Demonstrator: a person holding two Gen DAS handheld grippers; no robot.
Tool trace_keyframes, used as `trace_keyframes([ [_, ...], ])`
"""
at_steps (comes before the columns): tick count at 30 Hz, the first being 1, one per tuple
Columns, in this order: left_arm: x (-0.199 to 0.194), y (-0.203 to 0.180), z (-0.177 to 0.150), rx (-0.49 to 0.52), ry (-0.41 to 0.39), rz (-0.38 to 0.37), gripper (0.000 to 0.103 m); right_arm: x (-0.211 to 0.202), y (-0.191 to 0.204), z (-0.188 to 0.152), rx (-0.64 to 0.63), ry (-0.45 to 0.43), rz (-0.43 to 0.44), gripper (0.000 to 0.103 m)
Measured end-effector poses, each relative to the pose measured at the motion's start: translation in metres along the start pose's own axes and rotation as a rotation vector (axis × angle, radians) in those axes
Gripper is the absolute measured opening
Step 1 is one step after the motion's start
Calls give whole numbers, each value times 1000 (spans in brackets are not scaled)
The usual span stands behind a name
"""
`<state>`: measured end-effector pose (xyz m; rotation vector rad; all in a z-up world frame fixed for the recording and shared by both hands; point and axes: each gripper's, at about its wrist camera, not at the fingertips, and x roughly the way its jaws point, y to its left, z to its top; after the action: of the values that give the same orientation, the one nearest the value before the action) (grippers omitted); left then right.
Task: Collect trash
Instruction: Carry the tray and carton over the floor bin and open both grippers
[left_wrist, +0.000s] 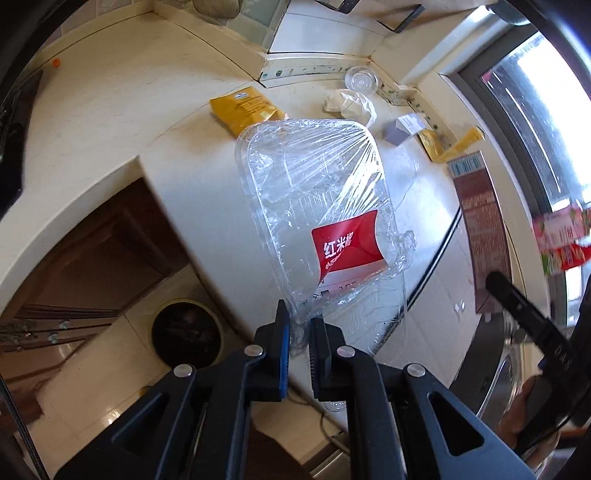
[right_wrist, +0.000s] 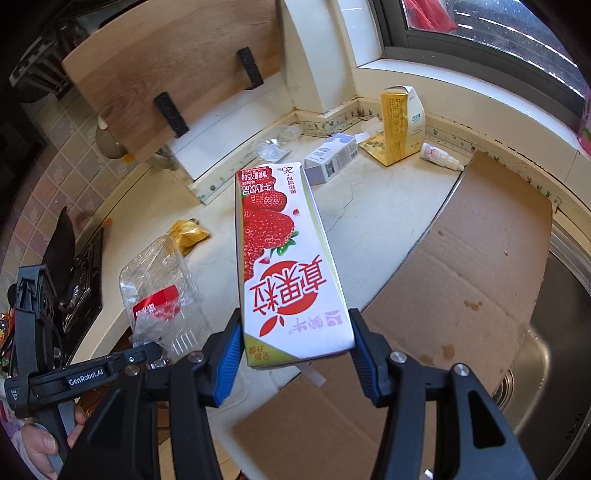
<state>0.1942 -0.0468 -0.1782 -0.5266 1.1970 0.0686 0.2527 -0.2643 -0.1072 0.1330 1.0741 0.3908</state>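
The left gripper (left_wrist: 299, 332) has its jaws squeezed together on the crinkly wrap at the near end of a clear plastic tray (left_wrist: 317, 206). The tray has a red sticker on it. Its long side runs straight away from the jaws, out over the worktop (left_wrist: 192, 177), and it looks lifted off the top.

The right gripper (right_wrist: 291, 354) has its jaws clamped on the near end of a strawberry milk carton (right_wrist: 284, 258). The carton also points away from the jaws, up in the air above the worktop.

The bin (left_wrist: 186, 334) sits on the floor, down and to the left of the tray, past the worktop's edge. So the left gripper is nearer to it, and its tray should go in first, I think. It is dark in there, so I am only guessing it is a bin.

More trash lies far back on the worktop: a yellow packet (left_wrist: 242, 109), a crumpled tissue (left_wrist: 349, 103) and a small white bottle (right_wrist: 441, 157). A flat cardboard sheet (right_wrist: 461, 266) lies to the right, beside the sink (right_wrist: 554, 350).
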Motion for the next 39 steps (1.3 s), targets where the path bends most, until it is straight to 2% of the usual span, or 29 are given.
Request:
trace_keyframes([
  [7, -37, 41, -42, 91, 36, -9, 7, -24, 50, -42, -26, 5, 5, 54],
  [13, -61, 84, -80, 180, 69, 32, 7, -28, 111, -89, -80, 36, 27, 54],
  [17, -58, 117, -94, 191, 132, 54, 7, -18, 146, -124, -99, 82, 50, 54],
  [21, -42, 150, -109, 211, 193, 87, 7, 14, 168, -164, -98, 162, 50, 54],
  [24, -16, 175, -123, 219, 248, 110, 7, 52, 171, -199, -51, 248, 39, 54],
  [29, 52, 204, -151, 269, 326, 132, 7, 120, 161, -254, 23, 345, 2, 54],
  [34, 144, 238, -181, 286, 452, 155, 7, 193, 141, -301, 76, 432, -28, 54],
  [39, 220, 262, -192, 297, 517, 183, 7, 263, 121, -339, 87, 505, -64, 54],
])
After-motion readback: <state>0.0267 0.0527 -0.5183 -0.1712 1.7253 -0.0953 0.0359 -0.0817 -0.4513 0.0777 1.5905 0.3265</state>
